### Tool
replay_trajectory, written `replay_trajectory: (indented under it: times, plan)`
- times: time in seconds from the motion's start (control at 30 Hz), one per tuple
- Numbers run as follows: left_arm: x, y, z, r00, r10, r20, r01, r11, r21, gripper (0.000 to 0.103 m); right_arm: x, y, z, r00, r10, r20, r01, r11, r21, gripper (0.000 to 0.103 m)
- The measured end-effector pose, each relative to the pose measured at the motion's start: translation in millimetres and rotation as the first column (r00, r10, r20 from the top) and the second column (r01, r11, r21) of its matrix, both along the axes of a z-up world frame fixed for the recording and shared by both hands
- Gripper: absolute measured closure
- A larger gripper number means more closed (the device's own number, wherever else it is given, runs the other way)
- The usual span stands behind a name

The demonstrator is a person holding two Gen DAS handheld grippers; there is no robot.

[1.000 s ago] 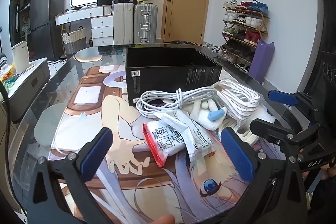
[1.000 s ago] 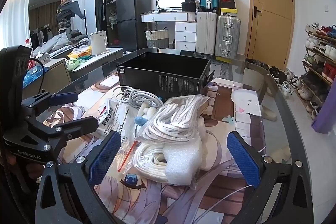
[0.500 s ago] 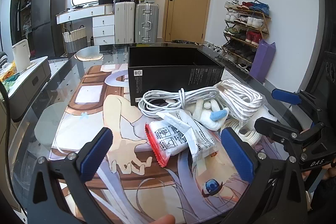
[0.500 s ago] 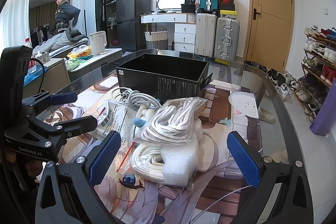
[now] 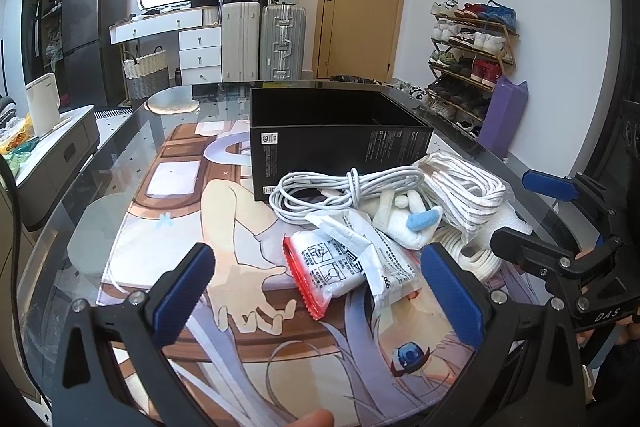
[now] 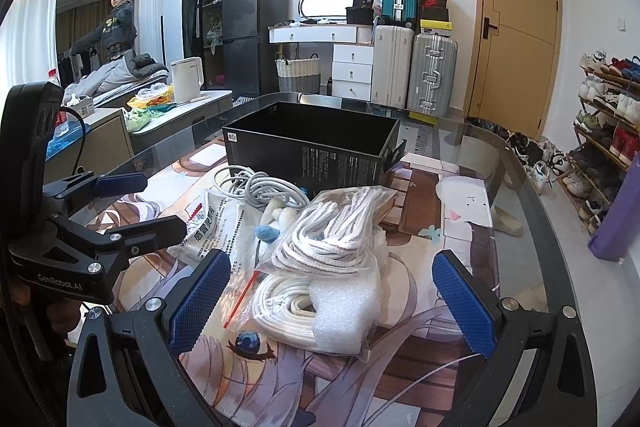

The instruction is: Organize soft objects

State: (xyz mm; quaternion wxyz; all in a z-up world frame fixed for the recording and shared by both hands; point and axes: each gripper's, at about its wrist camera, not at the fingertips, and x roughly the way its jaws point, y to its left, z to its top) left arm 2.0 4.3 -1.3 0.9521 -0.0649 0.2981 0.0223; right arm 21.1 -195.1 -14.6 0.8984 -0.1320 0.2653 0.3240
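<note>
The left gripper (image 5: pixel 316 291) has its blue fingers spread wide with nothing between them, low over the picture mat (image 5: pixel 168 235). The word "GenRobot.AI" is on its black body in the right wrist view. Just ahead lies a white packet (image 5: pixel 332 263) with a red zigzag edge and small printed pictures. Next come a grey cable coil (image 5: pixel 340 187), a white plush toy (image 5: pixel 412 223) and a bag of white rope (image 6: pixel 332 227), all in one heap touching each other. Behind the heap stands an open black box (image 5: pixel 340 143). The right gripper (image 6: pixel 332 301) is spread wide too, holding nothing, and its side reads "DAS".
</note>
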Motion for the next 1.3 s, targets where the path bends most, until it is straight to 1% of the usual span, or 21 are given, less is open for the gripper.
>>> replay_trajectory:
  times: [1.03, 1.3]
  plan:
    - [-0.1, 5.8, 1.3, 1.0, 0.019, 0.002, -0.019, 1.0, 0.009, 0.0, 0.8, -1.2, 1.7, 1.0, -0.005, 0.002, 0.005, 1.0, -0.005, 0.0]
    - [0.4, 7.5, 2.8, 1.0, 0.018, -0.002, -0.018, 1.0, 0.019, 0.0, 4.8, -3.9, 2.8, 1.0, -0.005, 0.001, 0.005, 1.0, -0.025, 0.0]
